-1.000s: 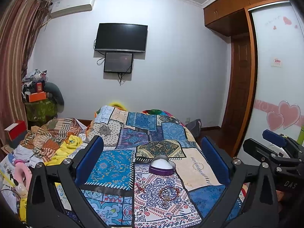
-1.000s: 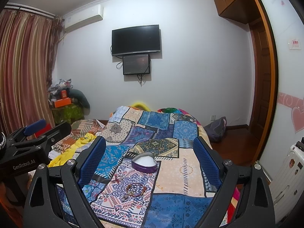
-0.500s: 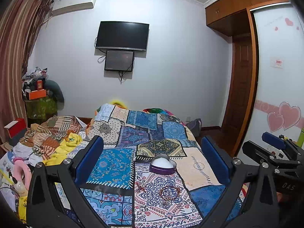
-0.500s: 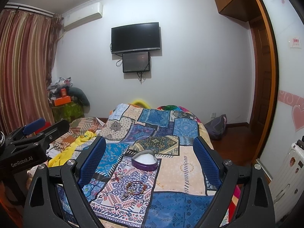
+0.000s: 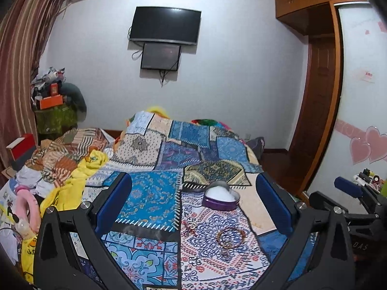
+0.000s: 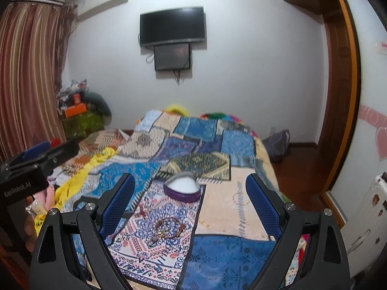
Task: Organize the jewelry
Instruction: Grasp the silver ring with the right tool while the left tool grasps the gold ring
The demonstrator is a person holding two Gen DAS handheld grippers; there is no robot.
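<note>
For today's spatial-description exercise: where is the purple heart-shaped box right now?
In both wrist views the purple heart-shaped box sits on the patchwork bedspread, lid off, just beyond the bracelets and between the open fingers.

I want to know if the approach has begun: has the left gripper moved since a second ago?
Yes. In its own view the left gripper has come down and forward: the wall TV sits higher in frame and the purple heart box looks nearer.

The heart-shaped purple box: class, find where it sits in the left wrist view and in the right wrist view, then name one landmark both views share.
Left wrist: heart-shaped purple box on the patchwork quilt, right of centre.
Right wrist: the box just left of centre.
Shared landmark: the wall television.
</note>
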